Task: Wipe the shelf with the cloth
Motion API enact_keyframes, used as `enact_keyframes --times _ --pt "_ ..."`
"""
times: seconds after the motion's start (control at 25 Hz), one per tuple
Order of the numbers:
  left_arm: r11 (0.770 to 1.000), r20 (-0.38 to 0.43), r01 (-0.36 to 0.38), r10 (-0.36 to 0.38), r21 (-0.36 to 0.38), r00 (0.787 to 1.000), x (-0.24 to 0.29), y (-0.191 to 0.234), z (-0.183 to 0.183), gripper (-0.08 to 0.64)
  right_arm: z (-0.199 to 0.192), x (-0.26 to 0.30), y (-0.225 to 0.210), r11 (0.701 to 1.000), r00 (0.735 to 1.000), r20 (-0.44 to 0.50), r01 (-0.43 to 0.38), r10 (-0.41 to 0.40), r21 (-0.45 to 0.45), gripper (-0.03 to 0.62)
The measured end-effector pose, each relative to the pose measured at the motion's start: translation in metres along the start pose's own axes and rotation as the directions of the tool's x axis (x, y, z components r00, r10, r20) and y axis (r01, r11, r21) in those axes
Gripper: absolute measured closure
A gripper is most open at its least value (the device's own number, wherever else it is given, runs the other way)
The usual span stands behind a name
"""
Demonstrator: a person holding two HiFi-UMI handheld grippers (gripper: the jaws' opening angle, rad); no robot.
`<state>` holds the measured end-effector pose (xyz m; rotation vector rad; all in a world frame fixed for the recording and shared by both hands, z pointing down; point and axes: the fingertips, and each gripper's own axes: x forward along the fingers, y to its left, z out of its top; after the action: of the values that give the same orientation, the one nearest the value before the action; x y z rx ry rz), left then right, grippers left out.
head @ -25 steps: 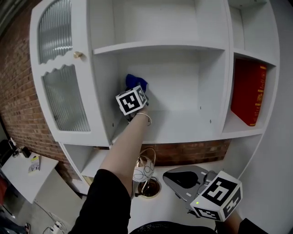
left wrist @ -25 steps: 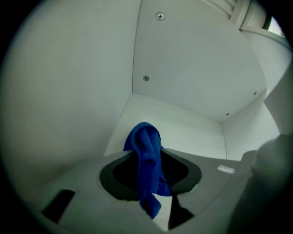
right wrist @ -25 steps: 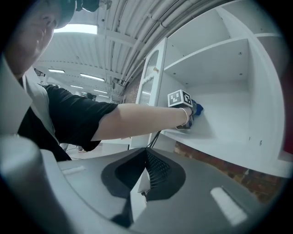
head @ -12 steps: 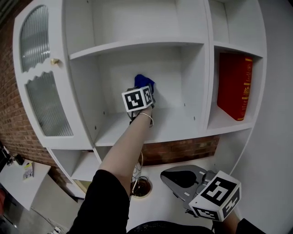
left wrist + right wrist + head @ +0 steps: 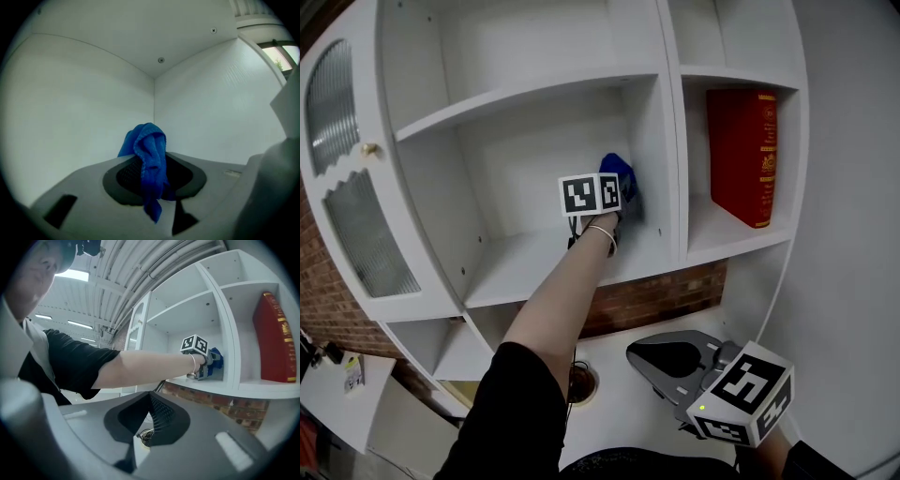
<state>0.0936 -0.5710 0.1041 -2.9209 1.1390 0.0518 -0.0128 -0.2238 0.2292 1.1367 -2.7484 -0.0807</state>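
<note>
Far left: glass door [image 5: 356, 225] shut, not involved. Left stretch of the middle shelf [image 5: 525, 267] now bare. Swept rightward along that shelf over the last second, taking the left gripper [image 5: 614, 202] from the left part of the bay to the far right corner, just beside the divider [image 5: 661, 169]. Clamped tight on the blue cloth [image 5: 617, 172] – bunched between the jaws, poking out ahead toward the back corner. Cannot confirm actual contact with the board from here. Reads as one pass of this bay about done; likely needs a return stroke nearer the front edge. Next bay right: red book [image 5: 742, 155] upright, untouched. Bottom right: right gripper [image 5: 149, 416] parked low below the shelves, same spot as before – jaws together, nothing in them.
</note>
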Motion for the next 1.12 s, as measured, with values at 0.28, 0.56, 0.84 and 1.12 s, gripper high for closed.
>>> enact_keyframes --times 0.28,0.56,0.84,1.12 --pt "0.998 0.035 -0.044 0.042 0.054 0.999 -0.015 0.010 0.018 0.440 0.002 -0.002 -0.002 1.000 1.000 0.000 -0.013 0.013 -0.001 0.584" --pt "0.953 0.098 -0.303 0.300 0.022 0.949 -0.116 0.115 0.044 0.440 0.017 0.030 0.041 0.983 0.985 -0.007 -0.172 0.172 -0.065 0.585" --pt "0.874 0.023 -0.486 0.485 0.000 0.874 -0.181 0.183 0.029 0.440 0.017 0.053 0.069 0.958 0.964 -0.031 -0.268 0.266 -0.106 0.584" --pt "0.891 -0.032 -0.454 0.454 0.005 0.891 -0.153 0.184 0.018 0.440 0.011 0.053 0.055 0.966 0.969 -0.024 -0.246 0.245 -0.081 0.584"
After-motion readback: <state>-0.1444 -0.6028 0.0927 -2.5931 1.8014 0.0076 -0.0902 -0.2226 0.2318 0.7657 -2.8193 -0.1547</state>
